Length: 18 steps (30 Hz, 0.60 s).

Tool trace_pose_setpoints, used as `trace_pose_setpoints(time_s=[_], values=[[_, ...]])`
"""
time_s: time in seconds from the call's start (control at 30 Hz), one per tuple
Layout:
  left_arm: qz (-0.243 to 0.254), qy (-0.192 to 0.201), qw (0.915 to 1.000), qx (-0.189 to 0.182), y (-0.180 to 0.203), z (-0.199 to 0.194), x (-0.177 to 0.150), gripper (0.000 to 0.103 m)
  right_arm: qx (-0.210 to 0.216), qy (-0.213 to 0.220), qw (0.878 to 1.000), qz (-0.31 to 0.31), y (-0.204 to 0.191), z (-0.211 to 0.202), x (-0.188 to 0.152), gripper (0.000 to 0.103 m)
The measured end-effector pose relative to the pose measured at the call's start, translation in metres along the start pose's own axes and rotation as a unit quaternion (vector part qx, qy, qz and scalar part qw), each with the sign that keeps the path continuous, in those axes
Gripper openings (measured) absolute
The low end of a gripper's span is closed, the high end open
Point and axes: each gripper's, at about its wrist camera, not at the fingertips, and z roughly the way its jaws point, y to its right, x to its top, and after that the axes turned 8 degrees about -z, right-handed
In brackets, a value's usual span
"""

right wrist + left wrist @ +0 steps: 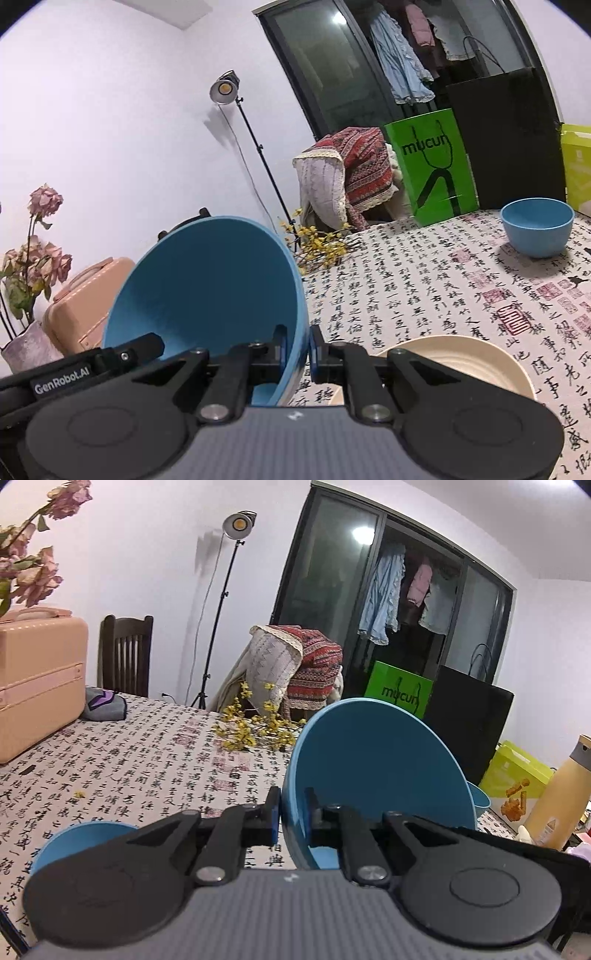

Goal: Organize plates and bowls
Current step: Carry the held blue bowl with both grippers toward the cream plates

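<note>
Both grippers hold one large blue bowl, tipped up on edge above the table. In the left wrist view my left gripper is shut on its left rim, one pad inside and one outside. In the right wrist view my right gripper is shut on the opposite rim of the same bowl. A small blue bowl sits on the cloth below my left gripper. Another small blue bowl stands upright at the far right. A cream plate lies just under my right gripper.
A table with a calligraphy-print cloth carries a pink case, yellow flower sprigs, a green bag, a black bag and a yellow bottle. A vase of dried pink flowers stands at left. A chair is behind.
</note>
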Motion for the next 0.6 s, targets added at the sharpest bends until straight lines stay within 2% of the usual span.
trace_pose_setpoints(time_s=[0.6], values=[[-0.029,0.025,0.9980,0.050,-0.048,-0.021,0.017,0.012,0.062,-0.025,0.998,-0.018,-0.046,0.036,-0.003,0.011]])
